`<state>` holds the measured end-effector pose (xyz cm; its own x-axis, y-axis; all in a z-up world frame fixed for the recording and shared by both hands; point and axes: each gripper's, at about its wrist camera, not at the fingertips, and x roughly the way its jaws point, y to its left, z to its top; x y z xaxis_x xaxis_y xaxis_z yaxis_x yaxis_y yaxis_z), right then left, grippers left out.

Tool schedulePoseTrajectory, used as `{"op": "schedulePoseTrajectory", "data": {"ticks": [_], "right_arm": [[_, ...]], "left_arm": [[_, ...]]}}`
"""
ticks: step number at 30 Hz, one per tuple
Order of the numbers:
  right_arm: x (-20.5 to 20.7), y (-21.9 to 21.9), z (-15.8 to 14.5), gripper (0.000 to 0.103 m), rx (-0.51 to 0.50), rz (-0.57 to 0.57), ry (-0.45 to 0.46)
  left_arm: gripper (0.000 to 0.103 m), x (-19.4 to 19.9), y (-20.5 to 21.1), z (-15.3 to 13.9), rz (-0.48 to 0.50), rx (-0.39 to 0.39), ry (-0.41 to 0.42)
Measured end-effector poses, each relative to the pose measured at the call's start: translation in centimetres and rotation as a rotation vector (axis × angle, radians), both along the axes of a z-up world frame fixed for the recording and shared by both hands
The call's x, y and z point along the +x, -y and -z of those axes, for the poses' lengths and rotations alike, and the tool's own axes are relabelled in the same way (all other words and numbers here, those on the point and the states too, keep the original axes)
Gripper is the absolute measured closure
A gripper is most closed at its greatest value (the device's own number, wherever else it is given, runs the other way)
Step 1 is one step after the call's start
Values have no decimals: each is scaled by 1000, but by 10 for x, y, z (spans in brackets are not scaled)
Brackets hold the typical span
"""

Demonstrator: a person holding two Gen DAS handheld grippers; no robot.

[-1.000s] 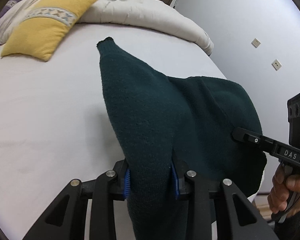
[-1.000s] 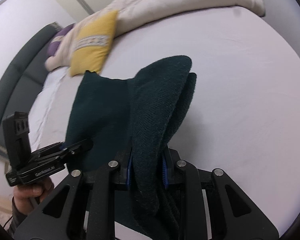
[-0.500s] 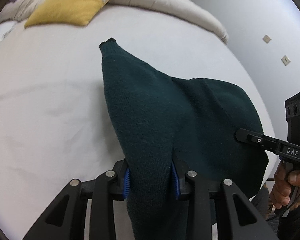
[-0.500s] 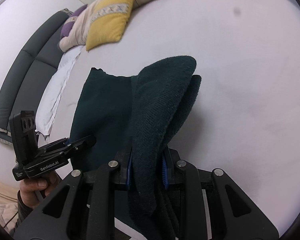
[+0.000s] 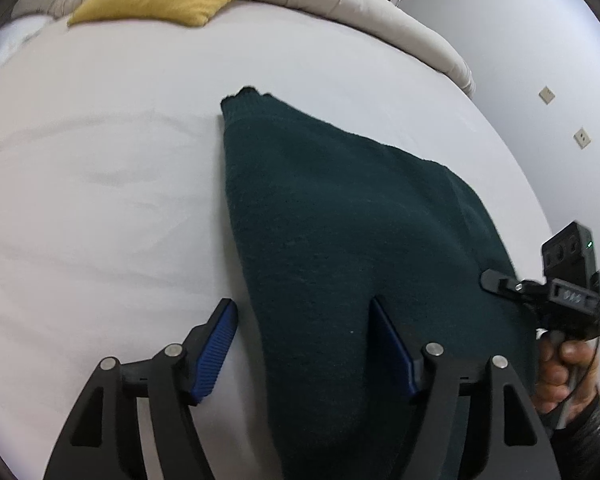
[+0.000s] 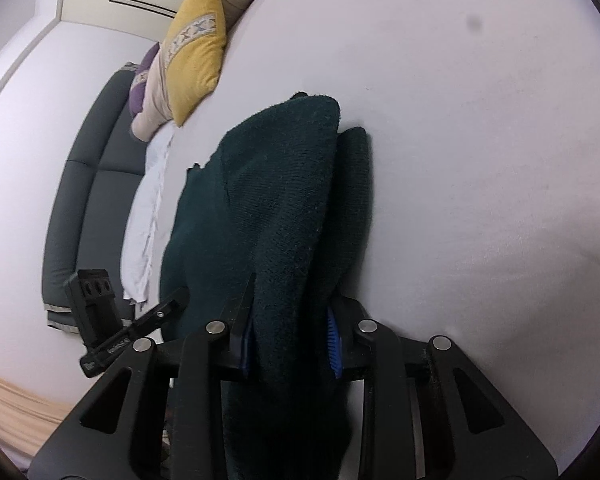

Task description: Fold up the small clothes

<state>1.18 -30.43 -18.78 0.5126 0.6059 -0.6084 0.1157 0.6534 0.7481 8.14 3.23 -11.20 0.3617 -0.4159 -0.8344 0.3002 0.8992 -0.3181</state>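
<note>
The left tongs (image 5: 302,340) have just been opening; their blue pads (image 5: 214,354) now stand wide apart, with the near edge of the dark green knitted garment (image 5: 340,240) lying loose between them, the left pad clear of it and the right pad close beside the cloth. The right tongs (image 6: 290,330) are nearly closed and clamp a thick fold of the same garment, the blue pads (image 6: 334,340) pressing into the knit on both sides. From the left view, the right tongs reach in at the garment's right edge, gripped by a hand (image 5: 560,376) with a dark sleeve.

The garment lies spread on the bed (image 5: 100,200), on a pale sheet lightly creased, its far corner pointing up toward the pillows. In the right view it bunches into a doubled hump ahead of the tongs, its lower layer flat on the sheet.

Beyond it, a yellow cushion (image 6: 198,52) with a patterned band leans against a beige duvet (image 5: 360,4), with a purple cushion (image 6: 142,80) behind. A dark grey padded headboard (image 6: 84,184) runs along the bed's edge. Two wall sockets (image 5: 580,138) sit on the pale wall.
</note>
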Motion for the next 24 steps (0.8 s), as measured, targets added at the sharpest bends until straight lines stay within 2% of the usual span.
{"op": "schedulePoseTrajectory", "data": {"ticks": [2, 5, 8, 11, 13, 16, 18, 20, 22, 24], "right_arm": [[8, 2, -4, 75, -13, 18, -7], [5, 0, -19, 70, -85, 73, -7], [-18, 10, -45, 70, -150, 102, 20], [-35, -7, -67, 70, -115, 36, 97], [-42, -25, -73, 70, -85, -40, 131], [-45, -49, -62, 70, -36, -138, 131], [-43, -58, -42, 70, -94, -152, 69], [-45, -53, -25, 73, -78, -147, 49], [-53, -40, -18, 79, -39, -126, 75], [-60, -34, -17, 80, -48, -124, 81]], "left_arm": [[30, -3, 2, -4, -3, 18, 27], [29, -10, 6, -10, -4, 66, 82], [29, -16, 8, -17, -13, 109, 125], [30, -27, 2, -29, -56, 146, 170], [30, -35, -6, -38, -94, 139, 198], [30, -56, -9, -55, -122, 125, 262], [30, -71, -8, -59, -98, 121, 287], [30, -78, 1, -48, -42, 119, 263], [33, -77, 6, -33, -25, 131, 232], [36, -80, 10, -19, -29, 148, 204]]}}
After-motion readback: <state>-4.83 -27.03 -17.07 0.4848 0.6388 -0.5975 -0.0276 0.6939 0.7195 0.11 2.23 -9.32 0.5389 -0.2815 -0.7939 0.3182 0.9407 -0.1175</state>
